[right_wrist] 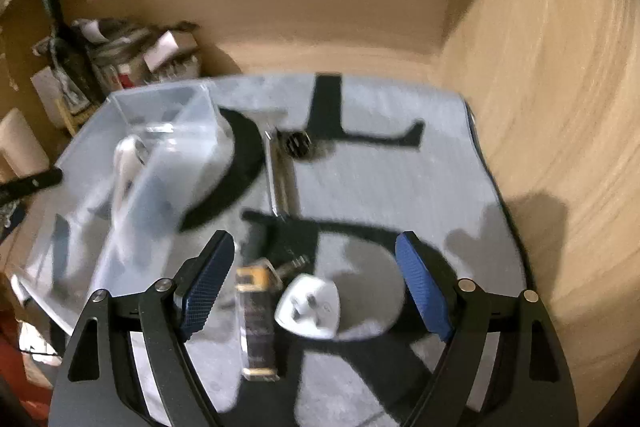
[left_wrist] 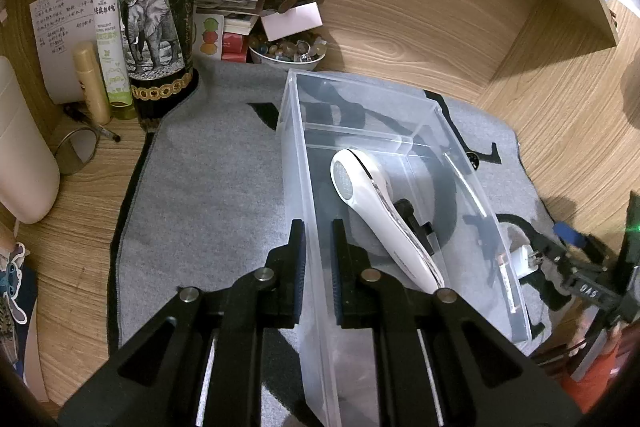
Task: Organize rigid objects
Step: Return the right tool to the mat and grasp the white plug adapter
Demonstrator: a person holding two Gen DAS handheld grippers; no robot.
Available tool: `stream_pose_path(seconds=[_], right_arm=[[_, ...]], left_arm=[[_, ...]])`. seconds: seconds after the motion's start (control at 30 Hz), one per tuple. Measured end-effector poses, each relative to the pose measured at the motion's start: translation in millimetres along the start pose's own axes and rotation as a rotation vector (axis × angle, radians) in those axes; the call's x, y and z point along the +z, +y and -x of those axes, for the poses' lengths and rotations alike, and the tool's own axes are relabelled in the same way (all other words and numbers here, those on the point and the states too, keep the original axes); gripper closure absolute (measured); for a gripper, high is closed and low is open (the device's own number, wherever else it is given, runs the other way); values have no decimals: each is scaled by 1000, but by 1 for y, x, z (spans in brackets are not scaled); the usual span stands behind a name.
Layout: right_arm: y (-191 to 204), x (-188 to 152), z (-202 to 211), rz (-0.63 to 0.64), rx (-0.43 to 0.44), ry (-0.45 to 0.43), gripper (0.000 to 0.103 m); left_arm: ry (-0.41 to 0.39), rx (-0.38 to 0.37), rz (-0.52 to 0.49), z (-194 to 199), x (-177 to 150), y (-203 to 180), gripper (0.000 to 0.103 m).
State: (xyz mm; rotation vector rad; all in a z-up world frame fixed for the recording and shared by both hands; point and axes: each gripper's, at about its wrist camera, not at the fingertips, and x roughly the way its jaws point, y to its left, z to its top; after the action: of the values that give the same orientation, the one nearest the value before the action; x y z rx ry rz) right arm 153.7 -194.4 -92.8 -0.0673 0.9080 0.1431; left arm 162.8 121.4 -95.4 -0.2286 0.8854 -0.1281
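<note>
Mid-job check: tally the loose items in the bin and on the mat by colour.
White: 2 (handheld device, plug adapter)
Black: 2 (black piece beside the device, round cap)
Silver: 1 (metal bar)
Black-and-gold: 1 (cased item)
Total: 6; blur may hide more.

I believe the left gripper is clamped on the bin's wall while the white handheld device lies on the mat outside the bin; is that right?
Not quite: the left wrist view shows the white handheld device lying inside the clear bin, not on the mat. The left gripper is indeed clamped on the bin's wall.
</note>
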Motion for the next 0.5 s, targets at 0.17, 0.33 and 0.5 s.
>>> stream_pose_path(seconds=[0.17,0.33,0.5], right_arm=[[-6,-16,-11,-28,-12,42,23],[-7,-26,-20,-43,-1,67,23],[-12,-29,-18,-73,14,59,36]], left_arm=[[0,-1,1,0,0,1,93],[0,0,0,0,0,1,93],[0,0,0,0,0,1,93]])
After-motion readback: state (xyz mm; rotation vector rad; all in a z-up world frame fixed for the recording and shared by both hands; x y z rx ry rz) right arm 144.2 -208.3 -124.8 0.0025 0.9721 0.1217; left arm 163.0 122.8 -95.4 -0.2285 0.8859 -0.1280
